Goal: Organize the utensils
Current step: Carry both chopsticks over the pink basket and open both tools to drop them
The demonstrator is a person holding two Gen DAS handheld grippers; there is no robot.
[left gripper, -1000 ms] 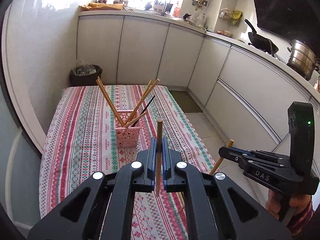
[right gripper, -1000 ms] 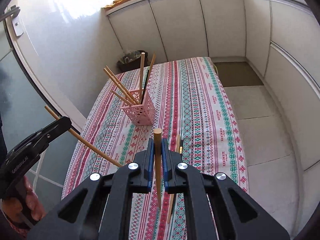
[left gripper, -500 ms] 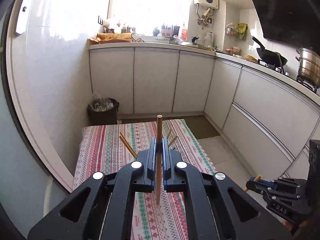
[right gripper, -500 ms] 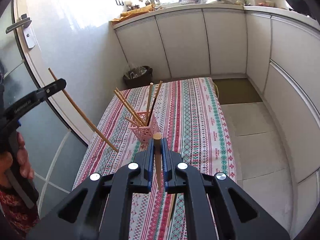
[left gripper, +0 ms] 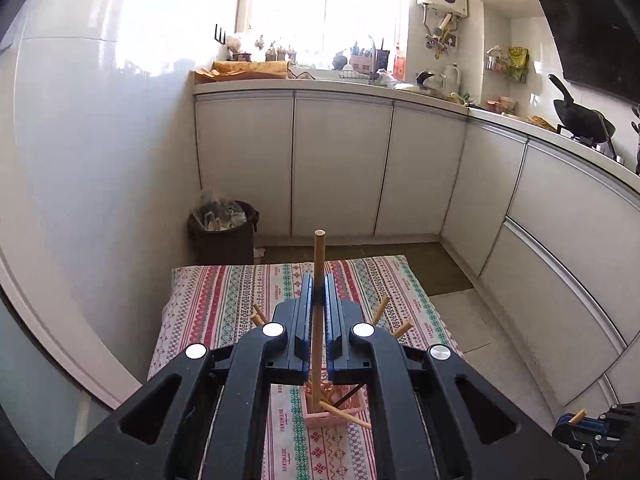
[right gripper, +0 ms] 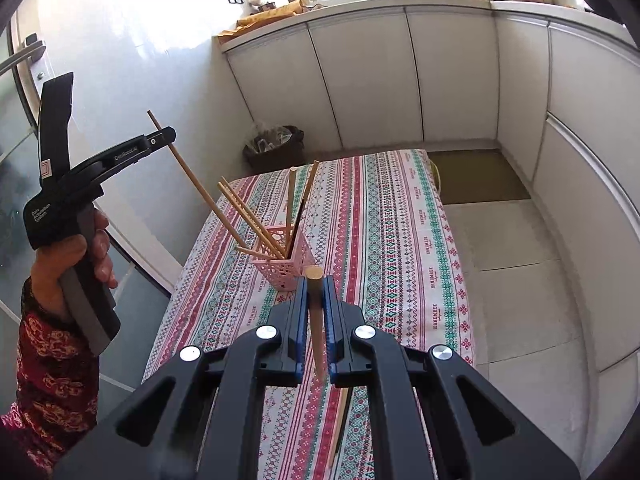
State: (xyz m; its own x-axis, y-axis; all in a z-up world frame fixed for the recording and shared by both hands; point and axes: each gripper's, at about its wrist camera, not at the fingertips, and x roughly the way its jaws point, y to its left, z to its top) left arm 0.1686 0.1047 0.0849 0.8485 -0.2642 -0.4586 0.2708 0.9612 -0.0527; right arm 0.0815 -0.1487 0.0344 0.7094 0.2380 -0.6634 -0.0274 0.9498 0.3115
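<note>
Left tool (right gripper: 170,136) is raised beside the tabletop (right gripper: 400,240), hand (right gripper: 76,256) gripping its handle, pinching a chopstick (right gripper: 192,178) slanted toward the pink holder (right gripper: 286,264). Right tool (right gripper: 314,280) clamps another chopstick (right gripper: 314,304) upright.

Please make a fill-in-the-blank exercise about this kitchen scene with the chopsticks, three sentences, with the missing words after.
1. Each pair of tongs, the left tongs and the right tongs, is shut on one wooden ____.
2. The pink perforated plastic holder stands on the striped patterned ____.
3. The black bin beyond the far end of the table stands on the ____.

Missing words: chopstick; tablecloth; floor
</note>
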